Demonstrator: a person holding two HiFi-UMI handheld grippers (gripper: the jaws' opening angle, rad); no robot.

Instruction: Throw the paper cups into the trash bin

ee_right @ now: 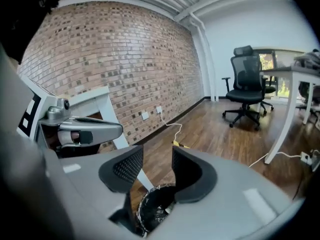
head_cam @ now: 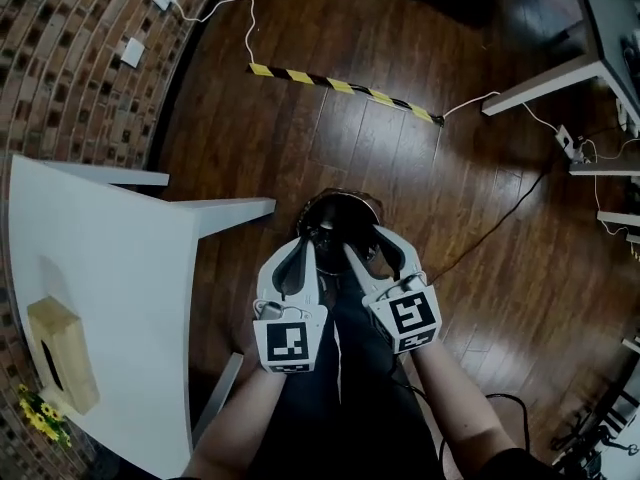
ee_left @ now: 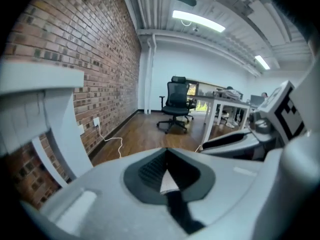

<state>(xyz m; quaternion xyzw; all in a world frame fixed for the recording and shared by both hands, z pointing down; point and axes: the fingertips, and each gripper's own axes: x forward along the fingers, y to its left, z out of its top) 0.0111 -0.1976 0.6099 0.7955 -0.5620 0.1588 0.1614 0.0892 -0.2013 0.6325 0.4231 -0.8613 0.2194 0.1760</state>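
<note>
**Both grippers over the bin, no cup in sight to grab**

**Head view.** Your left gripper (head_cam: 308, 244) and right gripper (head_cam: 368, 242) sit side by side just above the trash bin (head_cam: 338, 206), which stands on the wood floor at 12 o'clock from your hands. The white counter (head_cam: 110, 268) lies at 9 o'clock. It carries only a wooden box (head_cam: 62, 353) and some yellow flowers (head_cam: 40, 416). No paper cup shows on it or on the floor.

**Left gripper view.** The left gripper (ee_left: 166, 155) has its jaws pressed together at the tips. A thin white sliver (ee_left: 169, 182) sits in the gap behind them. You cannot tell from here whether it is a scrap of cup or part of the gripper itself.

**Right gripper view.** The right gripper (ee_right: 156, 156) has its jaws spread with nothing between the pads. Straight down at 6 o'clock you look into the black-lined trash bin (ee_right: 146, 211). A pale shape (ee_right: 168, 207) lies inside it, possibly a cup, though it is too small to be sure.

**Handling.** Any remaining cup will probably be very light, thin-walled and easy to crush. Take it at the rim, one jaw inside and one outside, and squeeze gently. A hard pinch on the side wall would likely fold it and let it slip.
</note>
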